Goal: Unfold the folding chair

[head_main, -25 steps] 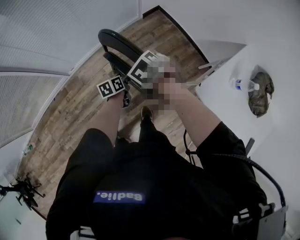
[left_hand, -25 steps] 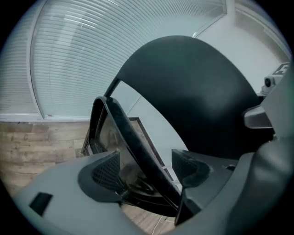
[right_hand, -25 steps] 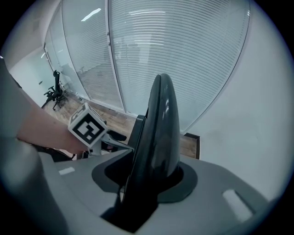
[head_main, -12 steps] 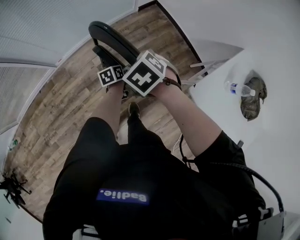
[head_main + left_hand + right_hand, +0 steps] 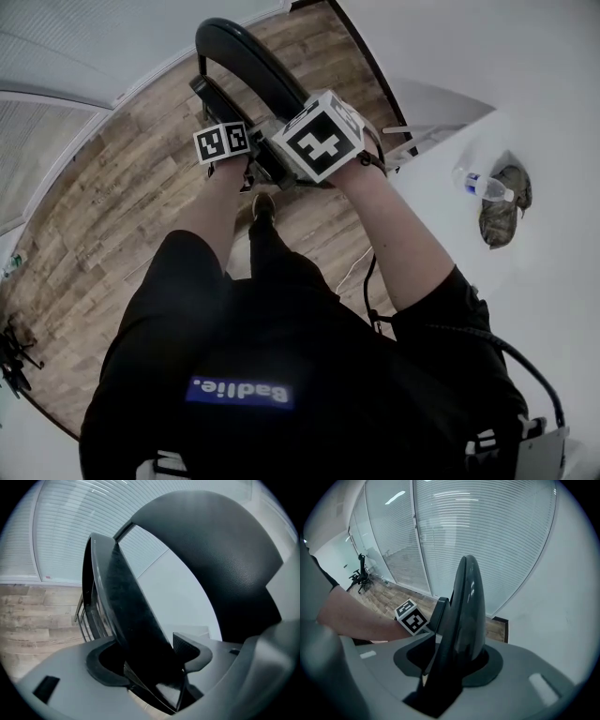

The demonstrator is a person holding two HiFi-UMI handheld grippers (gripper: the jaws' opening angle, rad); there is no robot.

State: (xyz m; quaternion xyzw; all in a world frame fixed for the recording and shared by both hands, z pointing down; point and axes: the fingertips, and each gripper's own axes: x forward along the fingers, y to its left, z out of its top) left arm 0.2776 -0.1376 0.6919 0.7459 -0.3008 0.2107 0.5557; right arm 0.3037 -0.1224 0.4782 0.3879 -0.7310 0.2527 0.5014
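The black folding chair stands on the wood floor in front of me. Its curved backrest (image 5: 246,64) is on top, with the seat (image 5: 126,616) folded close against it. My left gripper (image 5: 154,667), under its marker cube (image 5: 222,142), has the seat's thin edge between its jaws, which are closing on it. The right pad (image 5: 190,649) touches the panel. My right gripper (image 5: 450,665), under the bigger cube (image 5: 323,136), is shut on the backrest's (image 5: 466,611) edge and points steeply down. The chair's legs are hidden behind my arms.
A white table (image 5: 553,112) at the right holds a water bottle (image 5: 483,186) and a camouflage cloth (image 5: 502,214). Glass walls with blinds (image 5: 66,56) lie beyond the chair. A black tripod-like stand (image 5: 11,349) is at the far left. My foot (image 5: 262,206) is near the chair's base.
My left gripper has sunk a little along the chair while still holding the seat's edge. The right gripper keeps its hold on the backrest.
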